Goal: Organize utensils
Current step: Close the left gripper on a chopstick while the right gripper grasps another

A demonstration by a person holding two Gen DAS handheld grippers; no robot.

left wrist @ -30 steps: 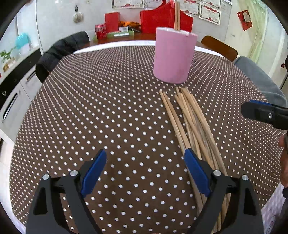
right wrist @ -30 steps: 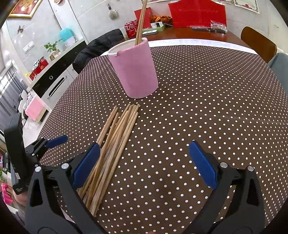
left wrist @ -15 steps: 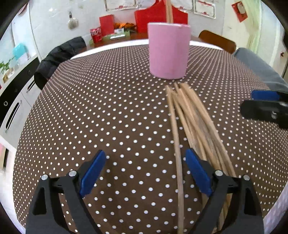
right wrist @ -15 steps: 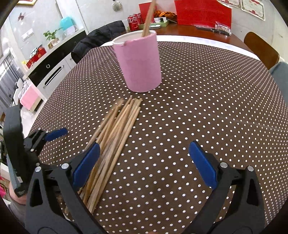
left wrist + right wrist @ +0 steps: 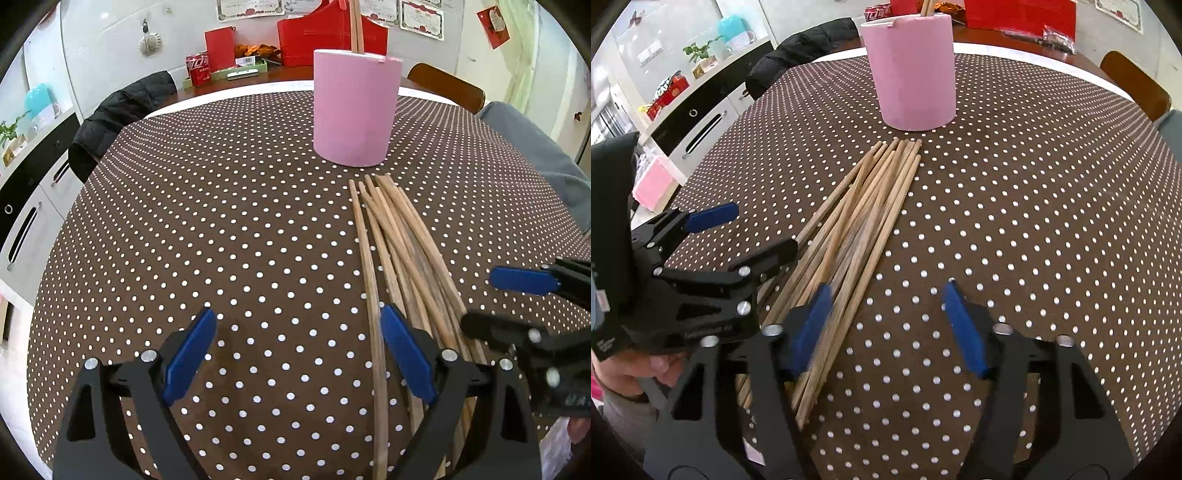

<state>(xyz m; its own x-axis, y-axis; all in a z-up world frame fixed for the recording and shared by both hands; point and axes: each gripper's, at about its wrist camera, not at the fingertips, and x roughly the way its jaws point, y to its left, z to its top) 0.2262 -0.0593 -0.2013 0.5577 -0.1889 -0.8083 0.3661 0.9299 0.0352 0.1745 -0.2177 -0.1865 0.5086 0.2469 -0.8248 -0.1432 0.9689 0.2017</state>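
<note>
A pile of several wooden chopsticks [image 5: 400, 243] [image 5: 871, 214] lies on the brown dotted tablecloth [image 5: 221, 229], just in front of a pink cup [image 5: 354, 110] [image 5: 912, 74] that holds a couple of chopsticks upright. My left gripper [image 5: 297, 354] [image 5: 753, 236] is open at the pile's near left side, and the leftmost chopstick runs between its fingers close to the right pad. My right gripper [image 5: 888, 328] [image 5: 495, 302] is low over the pile's right side, jaws closing. Its left pad sits over the sticks, the outermost stick lies between the pads, and neither pad presses on it.
A dark jacket [image 5: 122, 110] hangs on a chair at the table's far left. Beyond the table are a red box [image 5: 325, 33], a soda can [image 5: 197, 68] and a wooden chair [image 5: 447, 85]. Cabinets [image 5: 694, 122] stand to the left. A hand [image 5: 635, 369] holds the left gripper.
The right gripper's jaws have narrowed, and it has moved in toward the left, lower over the chopsticks. In the left wrist view it now reaches over the pile beside the left gripper.
</note>
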